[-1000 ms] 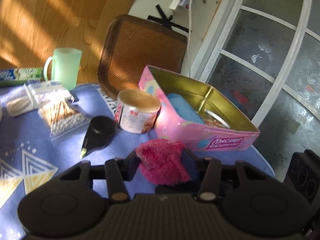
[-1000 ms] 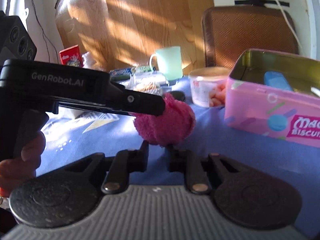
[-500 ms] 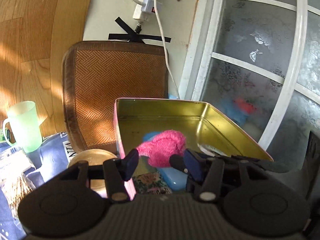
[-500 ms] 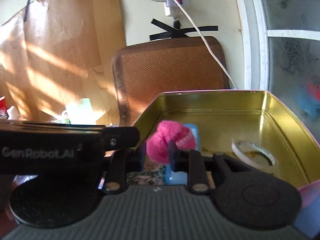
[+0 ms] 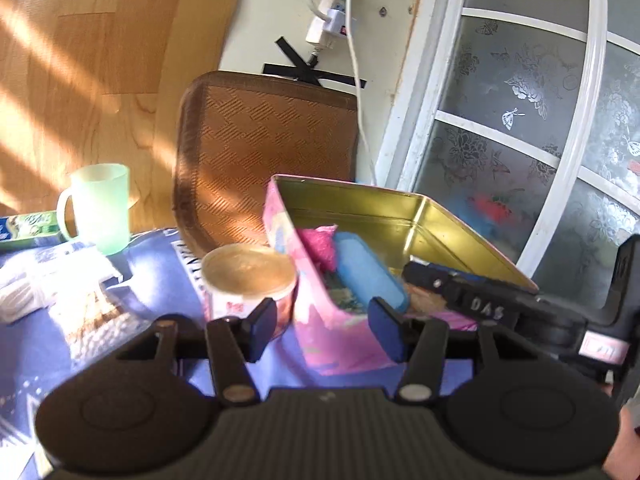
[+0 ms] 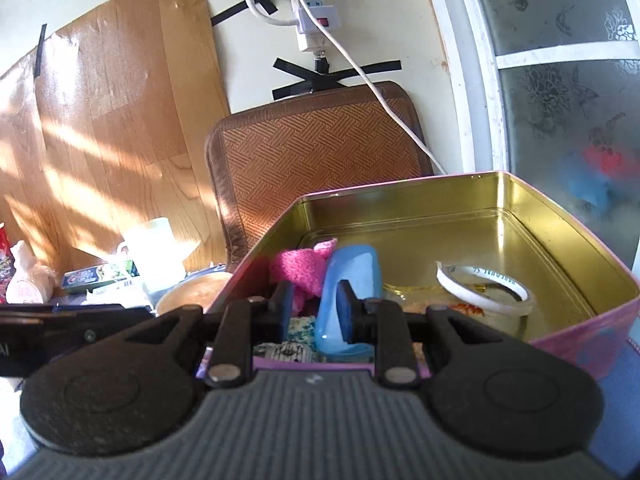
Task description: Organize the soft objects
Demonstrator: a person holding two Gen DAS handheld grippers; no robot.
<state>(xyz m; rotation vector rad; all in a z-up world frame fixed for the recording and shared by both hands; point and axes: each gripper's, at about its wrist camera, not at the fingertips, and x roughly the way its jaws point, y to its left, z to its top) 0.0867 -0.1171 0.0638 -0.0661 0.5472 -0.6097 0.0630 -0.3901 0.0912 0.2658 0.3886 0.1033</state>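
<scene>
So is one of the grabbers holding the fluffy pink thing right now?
No. Both the left gripper and right gripper are open and empty. The pink cloth lies in the tin, beside the blue case.

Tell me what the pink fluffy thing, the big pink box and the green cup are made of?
The pink fluffy thing looks like soft fleecy cloth: fuzzy, matte, crumpled. The box seems to be metal tin: shiny gold inside with reflections, printed pink outside. The green cup is probably plastic: pale, slightly see-through, with light glowing through it.
</scene>
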